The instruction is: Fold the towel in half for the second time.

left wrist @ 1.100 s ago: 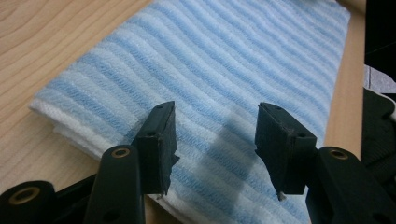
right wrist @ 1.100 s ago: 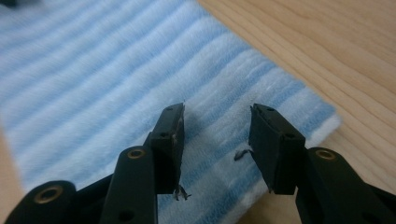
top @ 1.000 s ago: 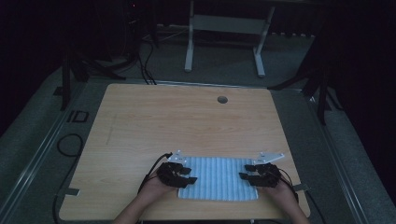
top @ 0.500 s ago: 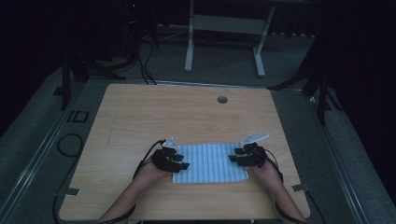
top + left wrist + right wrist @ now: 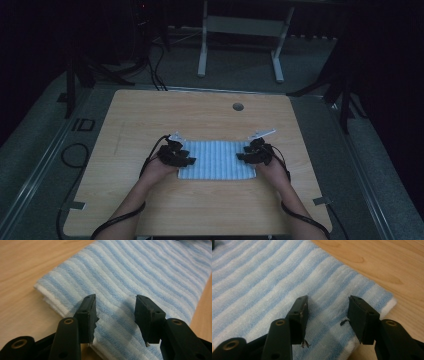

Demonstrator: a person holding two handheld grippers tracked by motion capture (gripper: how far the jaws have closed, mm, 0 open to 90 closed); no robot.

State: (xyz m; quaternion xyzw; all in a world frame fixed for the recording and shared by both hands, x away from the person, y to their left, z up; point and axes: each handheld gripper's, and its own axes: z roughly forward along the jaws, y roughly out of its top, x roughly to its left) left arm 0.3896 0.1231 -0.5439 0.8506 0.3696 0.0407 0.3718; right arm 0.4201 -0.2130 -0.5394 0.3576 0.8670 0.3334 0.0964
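Lying between claws: striped towel (image 5: pixel 216 159) | left claw (image 5: pixel 115 315) spread | right claw (image 5: pixel 327 315) spread

In the high view, the hands and claws cover both short ends of the striped towel (image 5: pixel 216 159), and the forearms run off the bottom edge. In the left gripper view, the towel's far end is cut off at the top; its layers are too blurred to count.
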